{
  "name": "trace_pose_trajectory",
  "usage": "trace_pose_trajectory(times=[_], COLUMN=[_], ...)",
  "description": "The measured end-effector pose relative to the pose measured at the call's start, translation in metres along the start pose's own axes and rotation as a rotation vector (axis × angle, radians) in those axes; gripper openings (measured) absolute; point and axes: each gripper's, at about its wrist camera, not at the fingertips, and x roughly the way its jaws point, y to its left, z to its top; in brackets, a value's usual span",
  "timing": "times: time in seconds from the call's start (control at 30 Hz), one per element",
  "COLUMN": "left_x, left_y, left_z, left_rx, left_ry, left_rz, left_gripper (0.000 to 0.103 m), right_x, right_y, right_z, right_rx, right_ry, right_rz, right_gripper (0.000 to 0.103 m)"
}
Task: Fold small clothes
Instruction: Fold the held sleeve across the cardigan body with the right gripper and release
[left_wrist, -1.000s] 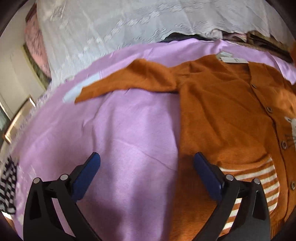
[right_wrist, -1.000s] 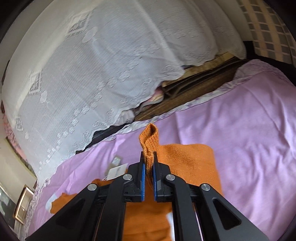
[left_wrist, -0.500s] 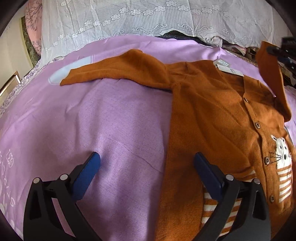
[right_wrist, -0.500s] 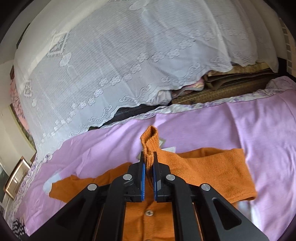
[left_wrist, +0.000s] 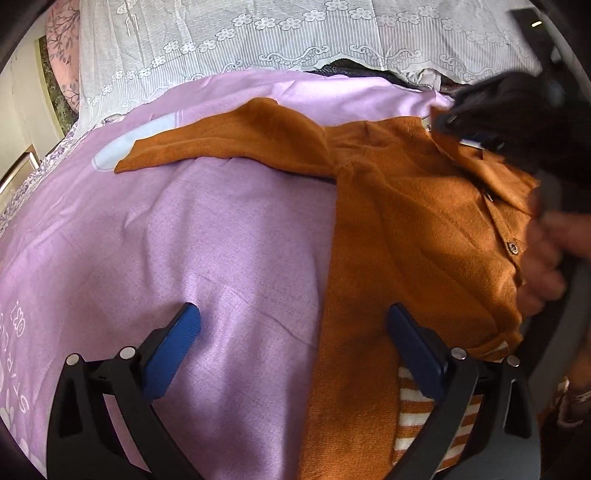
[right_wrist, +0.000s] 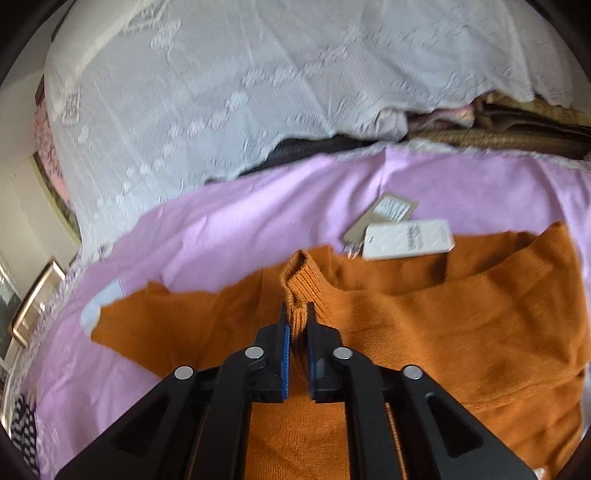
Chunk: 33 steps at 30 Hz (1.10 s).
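An orange knit cardigan lies front up on a purple sheet, its left sleeve stretched out to the left. My right gripper has the ribbed cuff of the other sleeve between its blue pads. Its jaws are opening, the pads still touching the cuff. That sleeve lies folded across the cardigan's chest. In the left wrist view the right gripper is a dark blur over the collar. My left gripper stands open and empty above the cardigan's left edge.
Paper tags lie on the sheet beside the collar. A white lace cover drapes a heap behind the sheet. A person's hand is at the right. A framed picture and black-and-white cloth sit at the left edge.
My right gripper has carried the cuff leftward and down, laying the sleeve over the cardigan's front, and its jaws have parted slightly. The left gripper has tilted a little and stayed open.
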Motion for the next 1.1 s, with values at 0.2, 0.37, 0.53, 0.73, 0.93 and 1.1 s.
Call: trace_pose_trajectory(times=[0.2, 0.37, 0.53, 0.73, 0.93, 1.1], left_x=[0.001, 0.001, 0.002, 0.002, 0.003, 0.004], left_y=[0.0, 0.0, -0.001, -0.001, -0.001, -0.001], left_z=[0.0, 0.0, 0.0, -0.001, 0.0, 0.001], left_rx=[0.003, 0.003, 0.004, 0.006, 0.003, 0.002], left_ry=[0.005, 0.005, 0.004, 0.005, 0.01, 0.016], left_rz=[-0.002, -0.003, -0.002, -0.002, -0.011, -0.018], left_gripper=[0.099, 0.099, 0.099, 0.099, 0.099, 0.099], right_x=[0.014, -0.035, -0.071, -0.054, -0.052, -0.066], right_y=[-0.009, -0.019, -0.072, -0.17, -0.194, -0.13], right_z=[-0.006, 0.003, 0.015, 0.011, -0.007, -0.007], right_rx=[0.031, -0.017, 0.008, 0.205, 0.283, 0.089], right_ry=[0.071, -0.074, -0.146, 0.015, 0.013, -0.022], right_rz=[0.025, 0.043, -0.091, -0.192, -0.163, -0.096], right_gripper=[0.026, 0.026, 0.025, 0.017, 0.015, 0.017])
